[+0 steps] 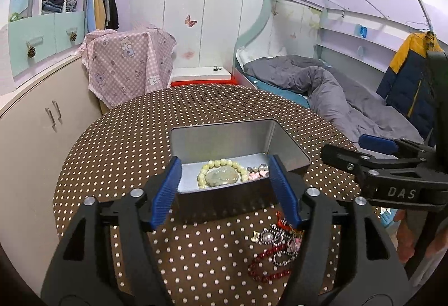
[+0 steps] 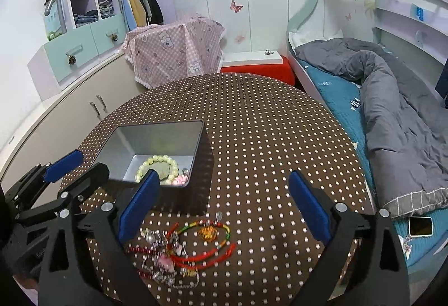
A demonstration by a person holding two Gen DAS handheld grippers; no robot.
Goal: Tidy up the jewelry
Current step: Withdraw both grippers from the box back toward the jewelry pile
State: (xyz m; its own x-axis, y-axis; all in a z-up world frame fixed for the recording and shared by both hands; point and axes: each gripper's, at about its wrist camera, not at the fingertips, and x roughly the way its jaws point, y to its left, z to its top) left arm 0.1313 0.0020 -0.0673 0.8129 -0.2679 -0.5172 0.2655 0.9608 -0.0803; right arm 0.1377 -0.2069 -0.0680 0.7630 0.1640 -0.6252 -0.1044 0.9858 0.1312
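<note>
My left gripper (image 1: 225, 191) and right gripper (image 2: 224, 205) both stand wide, holding nothing. The open silver metal tin (image 2: 120, 149) at mid-table holds a pale green bead bracelet (image 1: 221, 166). Tangled red cords and chains (image 2: 179, 247) lie at the near edge of the brown polka-dot table (image 2: 266, 138).

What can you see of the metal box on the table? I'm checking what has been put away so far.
The metal box is a rectangular, lidless tin with plain silvery inner walls and darker outer sides. It stands upright on the polka-dot tablecloth, open upward. Inside lie a pale yellow-green bead bracelet around a greenish stone pendant, plus a few small pink and grey pieces beside it. More jewelry lies outside on the cloth in front of it. Nothing grips the box.
</note>
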